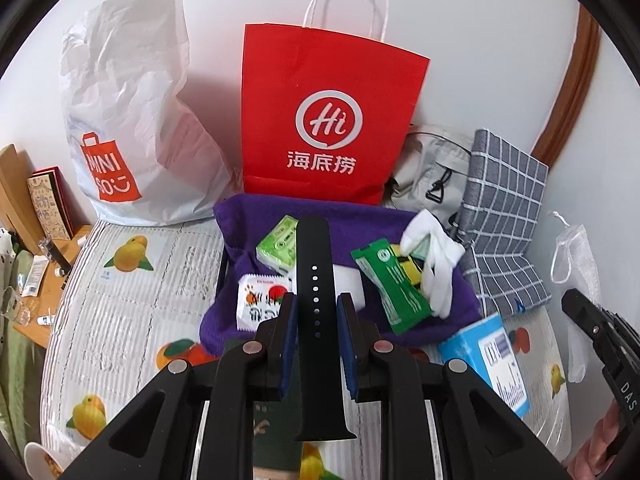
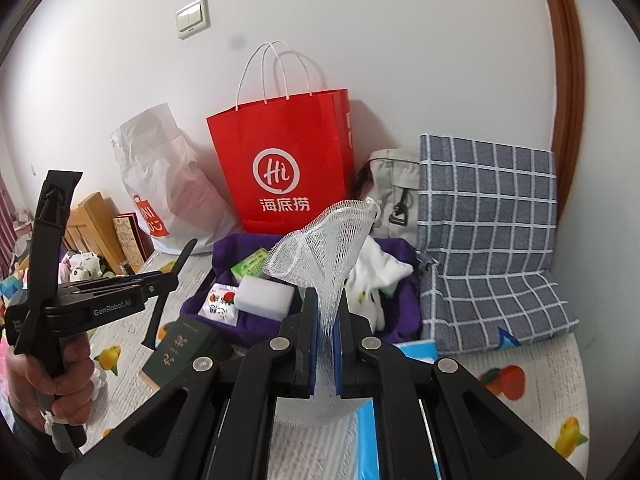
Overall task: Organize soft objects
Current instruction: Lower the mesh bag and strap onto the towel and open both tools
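On my left gripper (image 1: pixel 316 308) the jaws are clamped on a black watch strap (image 1: pixel 314 280), which stands upright between the blue pads (image 1: pixel 290 320) and runs both above and below them. Just beyond its tip lies the purple cloth-lined tray (image 1: pixel 248 216), and the strap hangs over the tray's near edge. Inside the tray I see a green tissue pack (image 1: pixel 276 246) toward the far left, a red-and-white sachet (image 1: pixel 258 302) at the near left, a green wrapper (image 1: pixel 390 286) to the right and white gloves (image 1: pixel 434 258) at the far right.

My right gripper (image 2: pixel 327 328) has its jaws pinched on a white mesh bag (image 2: pixel 320 240), which fans upward from the pads and trails below them too. It is held above the near right part of the tray, with a white sponge block (image 2: pixel 264 294) just left of it.

Behind the tray a red paper bag (image 1: pixel 328 120) leans on the wall, with a white plastic bag (image 1: pixel 128 120) to its left and a grey checked cloth (image 1: pixel 504 216) to its right. A dark green box (image 2: pixel 180 348) sits on the fruit-print mat (image 1: pixel 120 300) near the tray's left corner.
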Demonstrator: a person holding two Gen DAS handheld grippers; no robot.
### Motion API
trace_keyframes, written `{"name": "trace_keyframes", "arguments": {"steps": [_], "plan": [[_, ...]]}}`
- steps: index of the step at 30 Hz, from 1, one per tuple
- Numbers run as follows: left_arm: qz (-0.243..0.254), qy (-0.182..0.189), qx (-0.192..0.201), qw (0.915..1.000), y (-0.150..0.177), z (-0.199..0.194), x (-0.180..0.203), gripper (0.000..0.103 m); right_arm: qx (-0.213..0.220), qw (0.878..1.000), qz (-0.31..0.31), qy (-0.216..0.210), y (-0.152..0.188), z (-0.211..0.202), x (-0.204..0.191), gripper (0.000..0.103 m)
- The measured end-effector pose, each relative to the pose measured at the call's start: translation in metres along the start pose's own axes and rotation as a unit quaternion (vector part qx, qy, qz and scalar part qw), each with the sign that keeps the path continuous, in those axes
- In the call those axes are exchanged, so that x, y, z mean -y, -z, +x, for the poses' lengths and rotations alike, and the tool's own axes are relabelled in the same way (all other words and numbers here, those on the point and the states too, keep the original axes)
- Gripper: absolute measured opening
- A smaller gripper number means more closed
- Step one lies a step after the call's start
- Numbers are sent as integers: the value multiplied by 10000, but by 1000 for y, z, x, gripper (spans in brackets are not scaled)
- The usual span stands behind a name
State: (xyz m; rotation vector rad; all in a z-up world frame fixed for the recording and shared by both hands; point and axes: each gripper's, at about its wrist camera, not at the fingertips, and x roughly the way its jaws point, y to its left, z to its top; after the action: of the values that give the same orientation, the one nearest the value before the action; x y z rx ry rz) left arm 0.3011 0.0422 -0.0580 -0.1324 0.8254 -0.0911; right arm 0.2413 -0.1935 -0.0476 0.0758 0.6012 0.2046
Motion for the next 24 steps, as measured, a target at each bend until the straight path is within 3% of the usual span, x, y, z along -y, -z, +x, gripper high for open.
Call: {"name": "trace_keyframes", "arguments": {"steps": [24], "plan": [[-162,-6,-182,9997,-52,91,-23,19,-257,9990,-278,-247,-54,112,-2,6]]}}
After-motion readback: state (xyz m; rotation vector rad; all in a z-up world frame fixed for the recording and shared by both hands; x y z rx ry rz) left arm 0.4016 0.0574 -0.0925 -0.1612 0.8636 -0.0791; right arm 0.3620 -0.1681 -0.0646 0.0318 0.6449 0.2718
